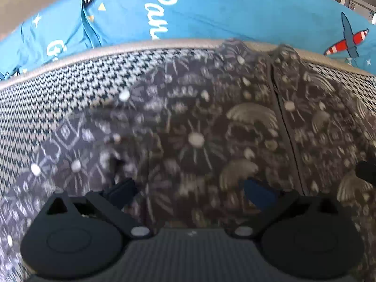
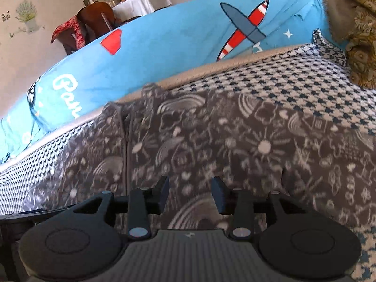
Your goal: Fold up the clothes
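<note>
Here is the brown printed garment (image 1: 211,129), spread flat across the houndstooth cushion (image 1: 70,82), with its centre zip seam running away from the camera towards the blue printed sheet (image 1: 211,11) behind. The left gripper (image 1: 190,190) hangs just above the cloth, its jaws spread wide with nothing between them; the blur hides whether the fingertips (image 1: 124,188) touch the fabric.

Over to the right wrist view: the right gripper (image 2: 190,191) sits over the same garment (image 2: 235,141), jaws parted by a moderate gap and holding nothing, to the right of the zip seam. This view gives what the other cannot: a brown patterned cushion (image 2: 359,47) at the far right corner of the seat, and, beyond the sheet (image 2: 164,47), a table with a white cloth (image 2: 141,4), a dark wooden chair (image 2: 98,16) and flower decals on the wall (image 2: 25,14). The left view alone shows the garment's left edge lying on the check.

Writing: white script on the sheet reads "Pan", cut off below by the seat edge, beside a red-and-blue aeroplane print (image 2: 244,28).
</note>
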Demonstrator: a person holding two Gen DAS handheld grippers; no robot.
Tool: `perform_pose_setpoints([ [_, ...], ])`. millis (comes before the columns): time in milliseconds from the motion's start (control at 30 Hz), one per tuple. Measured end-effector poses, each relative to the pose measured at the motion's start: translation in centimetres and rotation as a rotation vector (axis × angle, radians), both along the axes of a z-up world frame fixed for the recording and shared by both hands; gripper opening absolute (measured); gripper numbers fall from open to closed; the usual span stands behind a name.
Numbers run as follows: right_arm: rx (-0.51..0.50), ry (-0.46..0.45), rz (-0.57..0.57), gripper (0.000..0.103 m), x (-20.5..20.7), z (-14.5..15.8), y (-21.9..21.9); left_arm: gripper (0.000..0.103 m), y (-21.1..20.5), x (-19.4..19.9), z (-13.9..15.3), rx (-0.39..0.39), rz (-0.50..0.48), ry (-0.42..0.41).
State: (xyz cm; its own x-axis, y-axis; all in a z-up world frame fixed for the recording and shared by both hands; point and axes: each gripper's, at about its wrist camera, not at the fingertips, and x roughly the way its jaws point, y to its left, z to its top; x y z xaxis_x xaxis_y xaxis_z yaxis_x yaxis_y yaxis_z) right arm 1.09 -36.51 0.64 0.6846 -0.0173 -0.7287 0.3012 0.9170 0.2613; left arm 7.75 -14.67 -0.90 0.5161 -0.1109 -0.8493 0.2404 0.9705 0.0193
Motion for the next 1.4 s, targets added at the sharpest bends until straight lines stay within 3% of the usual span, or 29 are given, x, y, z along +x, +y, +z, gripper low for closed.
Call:
perform_pose_setpoints([
  [233, 0.039, 0.036, -0.031, 0.047, -2.4, -1.2, 0.3, 0.103, 0.5, -2.9, -0.2, 0.011, -0.024, -0.026],
  [533, -0.041, 0.012, 0.013, 0.059, -4.2, -2.2, 2.4, 0.103, 0.8, -5.2, -1.4, 0.042, -0.056, -0.062],
  [900, -0.276, -0.004, 0.079, 0.06, -6.2, -2.8, 5.2, 0.103, 2.8, -7.1, -1.6, -0.004, -0.028, -0.082],
  [1167, -0.281, -0.033, -0.014, 0.058, -9.0, -2.7, 3.9, 0.103, 4.7, -8.3, -1.5, -0.018, 0.007, -0.087],
  [1400, -0.322, -0.065, -0.031, 0.058, -10.5, -2.9, 4.0, 0.103, 6.1, -9.3, -1.5, -0.012, 0.035, -0.092],
])
